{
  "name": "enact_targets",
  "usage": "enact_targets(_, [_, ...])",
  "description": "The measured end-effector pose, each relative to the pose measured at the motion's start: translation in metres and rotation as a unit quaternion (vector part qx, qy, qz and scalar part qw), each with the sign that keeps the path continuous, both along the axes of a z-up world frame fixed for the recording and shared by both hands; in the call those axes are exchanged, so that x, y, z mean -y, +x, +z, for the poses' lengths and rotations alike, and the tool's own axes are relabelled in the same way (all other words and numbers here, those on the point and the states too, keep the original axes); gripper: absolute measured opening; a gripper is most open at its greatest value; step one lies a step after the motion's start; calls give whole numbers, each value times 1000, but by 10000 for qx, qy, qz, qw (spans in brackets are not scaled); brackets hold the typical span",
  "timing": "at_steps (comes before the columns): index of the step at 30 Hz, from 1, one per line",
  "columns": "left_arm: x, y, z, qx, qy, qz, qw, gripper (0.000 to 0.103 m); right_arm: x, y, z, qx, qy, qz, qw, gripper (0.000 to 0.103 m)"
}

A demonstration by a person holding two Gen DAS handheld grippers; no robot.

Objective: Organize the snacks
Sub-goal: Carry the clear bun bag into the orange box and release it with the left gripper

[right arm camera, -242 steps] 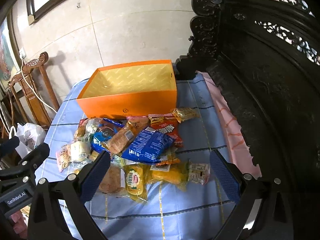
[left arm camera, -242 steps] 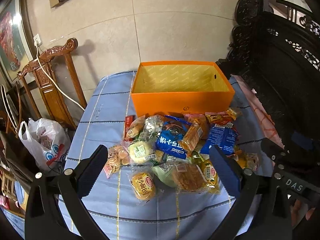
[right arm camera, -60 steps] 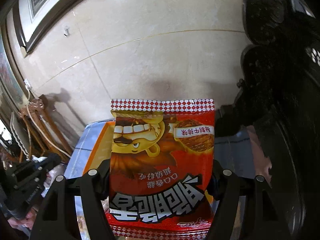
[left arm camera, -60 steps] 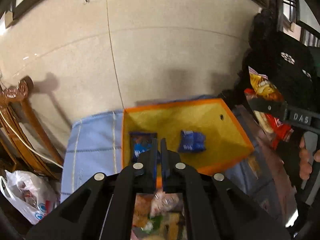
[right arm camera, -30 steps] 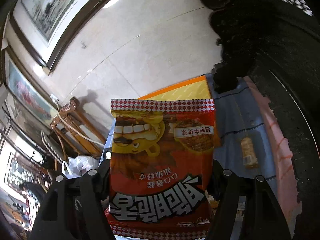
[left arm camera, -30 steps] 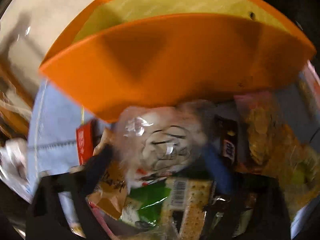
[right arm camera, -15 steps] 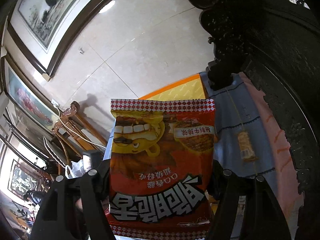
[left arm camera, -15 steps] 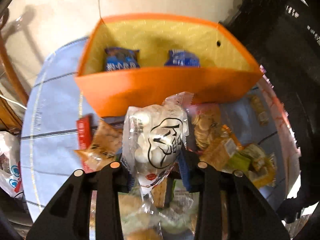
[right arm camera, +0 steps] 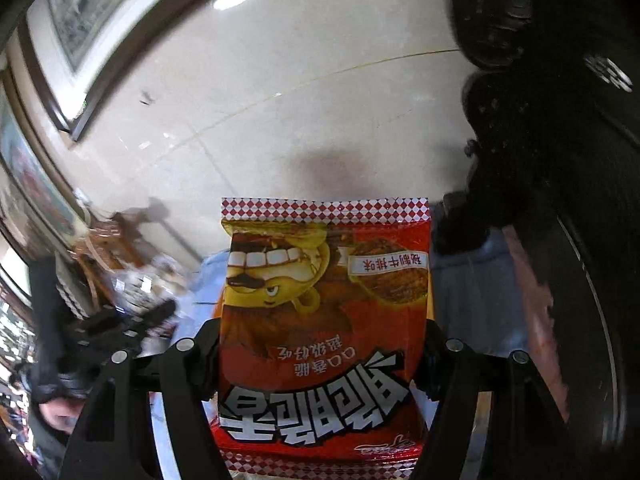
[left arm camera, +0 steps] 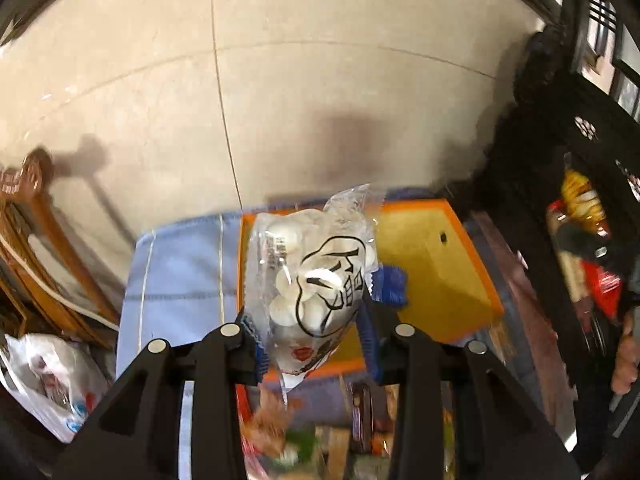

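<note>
The left hand-held gripper point(left arm camera: 312, 334) is clenched on a clear bag of white round candies point(left arm camera: 314, 276), its blue pads pressing the bag's lower sides. The bag hangs in the air in front of the orange box point(left arm camera: 436, 276) and hides the box's left half. A blue packet point(left arm camera: 390, 284) inside the box peeks out just right of the bag. The box stands on the counter point(left arm camera: 180, 276), which wears a blue cloth; loose snacks point(left arm camera: 320, 432) lie blurred on the near side of the box. A wooden chair point(left arm camera: 36, 240) and a white plastic bag point(left arm camera: 44, 380) are left of the box.

The right hand-held gripper point(right arm camera: 322, 344) grasps a red chip bag point(right arm camera: 324, 320) upside down, which blocks nearly all of the box; only a sliver of orange shows at the bag's edge.
</note>
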State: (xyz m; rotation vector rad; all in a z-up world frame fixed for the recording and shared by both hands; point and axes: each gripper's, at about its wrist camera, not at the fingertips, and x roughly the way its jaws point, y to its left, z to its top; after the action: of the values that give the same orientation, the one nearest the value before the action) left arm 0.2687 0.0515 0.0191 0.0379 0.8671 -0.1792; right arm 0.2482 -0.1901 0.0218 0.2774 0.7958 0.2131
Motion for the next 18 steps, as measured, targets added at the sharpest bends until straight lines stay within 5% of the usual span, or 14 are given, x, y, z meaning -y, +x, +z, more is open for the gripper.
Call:
enact_targets(4, [5, 28, 1, 56, -30, 14, 10000, 38, -9, 40, -12, -200, -254, 73, 9994, 73])
enact_targets(5, [6, 32, 1, 95, -88, 11, 9999, 68, -11, 48, -17, -285, -315, 92, 9991, 77])
enact_targets(6, [6, 35, -1, 127, -87, 77, 9999, 96, -12, 55, -23, -414, -365, 62, 9985, 99])
enact_targets(9, [0, 32, -12, 454, 200, 422, 9979, 99, -11, 57, -38, -607, -530, 34, 9967, 99])
enact_targets(15, [-34, 0, -64, 12, 761, 656, 9949, 99, 9, 11, -76, -933, -1121, -85, 9893, 100])
enact_targets(18, [-51, -29, -108, -319, 1105, 707, 9908, 99, 39, -5, -108, -1193, -1625, -612, 9776, 100])
